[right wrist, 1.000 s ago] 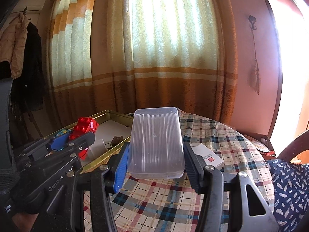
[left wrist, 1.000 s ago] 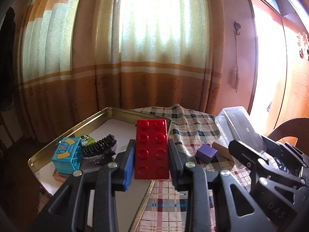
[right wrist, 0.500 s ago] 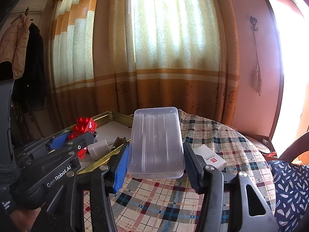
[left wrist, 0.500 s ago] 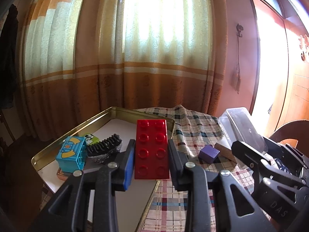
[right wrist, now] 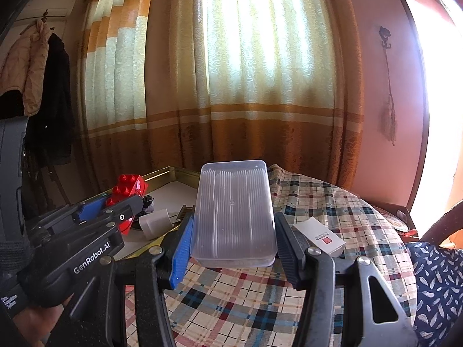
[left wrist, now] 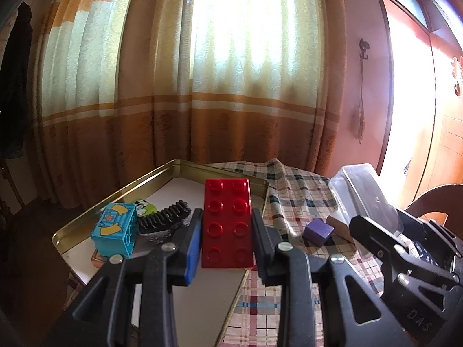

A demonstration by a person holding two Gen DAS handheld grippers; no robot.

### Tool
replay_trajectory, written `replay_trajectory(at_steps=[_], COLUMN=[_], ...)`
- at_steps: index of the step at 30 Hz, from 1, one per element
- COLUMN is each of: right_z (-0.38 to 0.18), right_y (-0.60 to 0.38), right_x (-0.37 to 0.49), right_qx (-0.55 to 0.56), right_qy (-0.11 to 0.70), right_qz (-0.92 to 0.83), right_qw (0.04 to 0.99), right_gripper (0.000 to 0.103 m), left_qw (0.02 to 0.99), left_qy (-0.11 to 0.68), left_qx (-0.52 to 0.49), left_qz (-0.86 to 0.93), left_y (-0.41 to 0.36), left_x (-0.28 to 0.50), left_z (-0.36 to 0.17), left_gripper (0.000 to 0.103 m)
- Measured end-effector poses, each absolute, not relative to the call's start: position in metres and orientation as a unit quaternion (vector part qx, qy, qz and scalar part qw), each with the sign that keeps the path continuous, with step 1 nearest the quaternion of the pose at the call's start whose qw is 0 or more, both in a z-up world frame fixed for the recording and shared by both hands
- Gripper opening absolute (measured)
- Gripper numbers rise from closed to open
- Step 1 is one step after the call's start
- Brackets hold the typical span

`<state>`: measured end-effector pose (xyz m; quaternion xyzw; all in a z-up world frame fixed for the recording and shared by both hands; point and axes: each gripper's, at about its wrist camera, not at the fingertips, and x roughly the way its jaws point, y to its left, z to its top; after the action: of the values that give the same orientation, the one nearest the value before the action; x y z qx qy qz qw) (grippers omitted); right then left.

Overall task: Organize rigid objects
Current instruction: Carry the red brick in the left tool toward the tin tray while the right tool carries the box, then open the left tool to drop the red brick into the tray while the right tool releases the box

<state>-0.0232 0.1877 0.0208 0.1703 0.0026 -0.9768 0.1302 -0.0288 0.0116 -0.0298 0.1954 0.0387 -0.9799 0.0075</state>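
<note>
My left gripper is shut on a red studded brick, held above the gold metal tray. On the tray lie a turquoise brick and a black comb-like piece. My right gripper is shut on a clear plastic box, held over the plaid tablecloth. From the right wrist view the red brick and the left gripper show at the left, over the tray. The clear box and the right gripper show at the right of the left wrist view.
A purple cube and a brown block lie on the cloth right of the tray. A white card box lies on the cloth to the right. A small white cup sits on the tray. Curtains hang behind the table.
The left gripper has shifted slightly with the red brick, so the tray objects sit a little further right in its view. The right gripper has stayed put with the clear box.
</note>
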Motion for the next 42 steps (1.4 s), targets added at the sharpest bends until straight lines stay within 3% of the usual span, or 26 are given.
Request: replay_trajectory(at_steps=[28,42], right_z=[0.021,0.033], right_y=[0.173,0.144], right_x=[-0.028,-0.067], right_qx=[0.172,0.210], right_qy=[0.004,0.005], right_qz=[-0.972,-0.957], right_qw=[0.157,0.199], right_gripper=[0.056,0.056], left_qw=[0.040,0.072], left_qy=[0.052,0.045], left_qx=[0.188,0.248], left_qz=[-0.980,-0.965], left_y=[-0.029,-0.063], left_x=[-0.022,-0.053], left_z=[-0.015,-0.016], left_gripper=[0.030,0.031])
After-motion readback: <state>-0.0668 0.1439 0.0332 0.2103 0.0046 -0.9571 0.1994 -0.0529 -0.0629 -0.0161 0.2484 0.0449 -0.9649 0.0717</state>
